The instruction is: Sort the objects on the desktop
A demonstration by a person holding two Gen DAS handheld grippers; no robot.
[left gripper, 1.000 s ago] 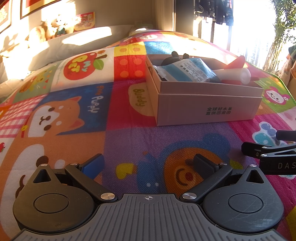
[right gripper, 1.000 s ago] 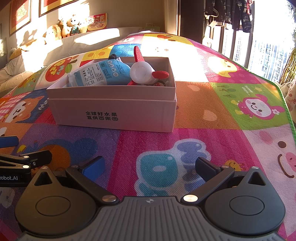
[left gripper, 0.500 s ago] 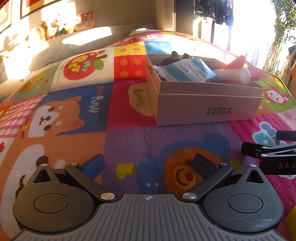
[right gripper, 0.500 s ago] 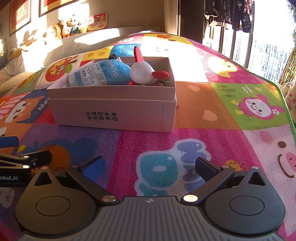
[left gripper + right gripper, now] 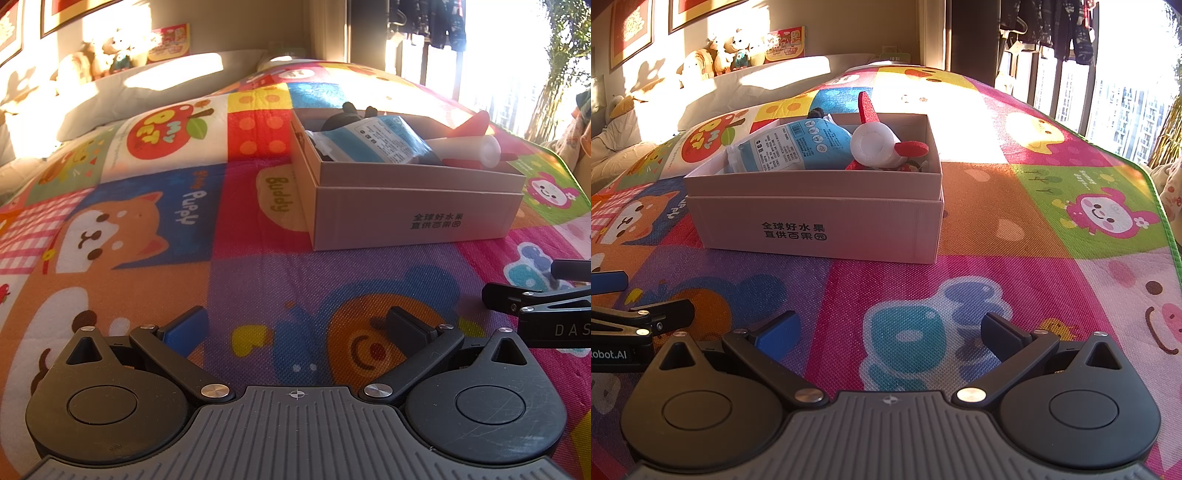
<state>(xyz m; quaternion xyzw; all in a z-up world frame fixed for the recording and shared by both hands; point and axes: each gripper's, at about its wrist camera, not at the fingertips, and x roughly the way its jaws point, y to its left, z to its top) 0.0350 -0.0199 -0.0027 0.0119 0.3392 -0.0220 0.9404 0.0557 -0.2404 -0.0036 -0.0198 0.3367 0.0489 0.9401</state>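
Note:
A cardboard box with black printed characters stands on the colourful cartoon play mat. Inside it lie a blue-and-white pouch, a white and red plush toy and a dark item at the back. My left gripper rests low on the mat, well short of the box, open and empty. My right gripper sits beside it to the right, also open and empty. Each gripper shows at the edge of the other's view.
A grey pillow and plush toys line the far wall at the left. Tall windows with hanging clothes stand at the right. The mat's green edge runs along the right side.

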